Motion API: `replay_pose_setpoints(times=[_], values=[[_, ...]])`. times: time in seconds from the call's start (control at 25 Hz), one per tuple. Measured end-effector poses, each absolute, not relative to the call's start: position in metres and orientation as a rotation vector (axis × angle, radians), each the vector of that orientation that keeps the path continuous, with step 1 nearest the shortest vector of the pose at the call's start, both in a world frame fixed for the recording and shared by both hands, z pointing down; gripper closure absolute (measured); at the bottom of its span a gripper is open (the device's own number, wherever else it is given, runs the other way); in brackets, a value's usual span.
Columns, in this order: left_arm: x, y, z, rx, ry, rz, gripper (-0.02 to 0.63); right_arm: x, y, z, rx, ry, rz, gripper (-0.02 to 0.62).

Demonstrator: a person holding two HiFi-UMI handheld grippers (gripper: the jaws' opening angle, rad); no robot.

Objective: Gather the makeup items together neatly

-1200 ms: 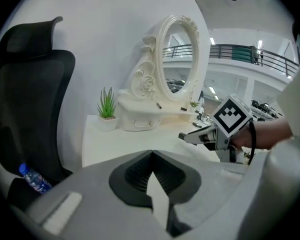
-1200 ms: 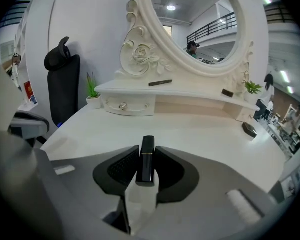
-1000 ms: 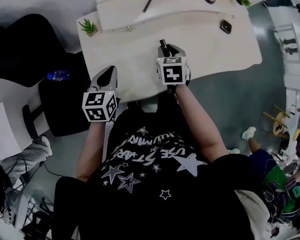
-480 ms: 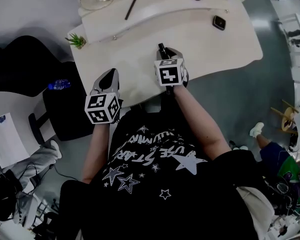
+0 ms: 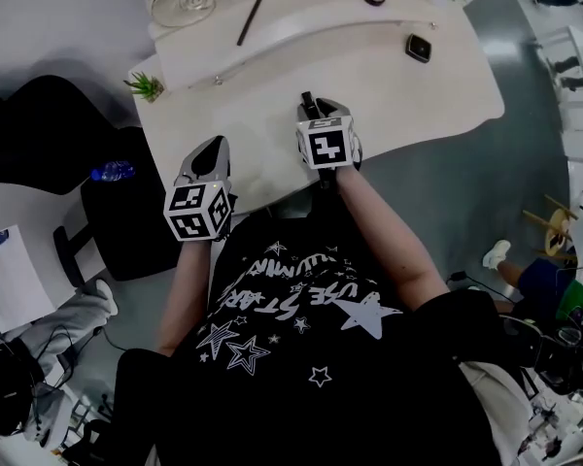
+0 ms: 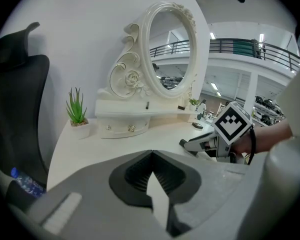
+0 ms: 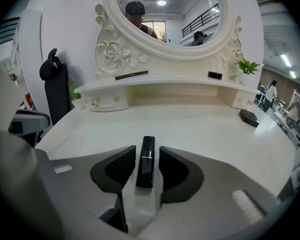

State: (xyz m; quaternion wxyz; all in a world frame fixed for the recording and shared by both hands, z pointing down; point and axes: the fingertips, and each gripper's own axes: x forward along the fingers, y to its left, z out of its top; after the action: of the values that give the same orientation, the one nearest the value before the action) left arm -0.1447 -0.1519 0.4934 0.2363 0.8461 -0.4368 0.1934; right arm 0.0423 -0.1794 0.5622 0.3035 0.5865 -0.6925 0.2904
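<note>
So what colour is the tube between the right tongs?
Black tube, gold band; best in right gripper view.

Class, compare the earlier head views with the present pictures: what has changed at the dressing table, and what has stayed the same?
The right gripper has just been opening its jaws: the black lipstick now lies loose between them on the table, let go. The left gripper stays shut and empty; the pencil and the compact have not moved.

print on black T-shirt | white slanted capitals among stars | larger line partly legible, apparently "USE STAR" | smaller line above too warped to read | no other legible text
</note>
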Motion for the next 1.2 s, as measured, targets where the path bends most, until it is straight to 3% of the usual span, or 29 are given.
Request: replay_pose_setpoints(times=[0.08, 0.28, 0.4, 0.48, 1.2], values=[[-0.146, -0.153, 0.492, 2.321, -1.198, 0.524, 0.604, 0.046, -0.181, 0.556, 1.566, -1.843, 0.765, 0.381], [-0.145, -0.155, 0.49, 2.32, -1.202, 0.505, 0.604, 0.058, -0.188, 0.531, 1.611, -1.89, 0.753, 0.32], [-0.14, -0.157, 0.492, 2.323, -1.21, 0.515, 0.604, 0.079, -0.197, 0.517, 1.678, -1.921, 0.728, 0.242], [-0.135, -0.158, 0.492, 2.317, -1.227, 0.518, 0.604, 0.098, -0.202, 0.513, 1.709, -1.912, 0.715, 0.227], [-0.054, -0.171, 0.475, 2.239, -1.428, 0.537, 0.604, 0.309, -0.24, 0.534, 1.925, -1.728, 0.755, 0.23]])
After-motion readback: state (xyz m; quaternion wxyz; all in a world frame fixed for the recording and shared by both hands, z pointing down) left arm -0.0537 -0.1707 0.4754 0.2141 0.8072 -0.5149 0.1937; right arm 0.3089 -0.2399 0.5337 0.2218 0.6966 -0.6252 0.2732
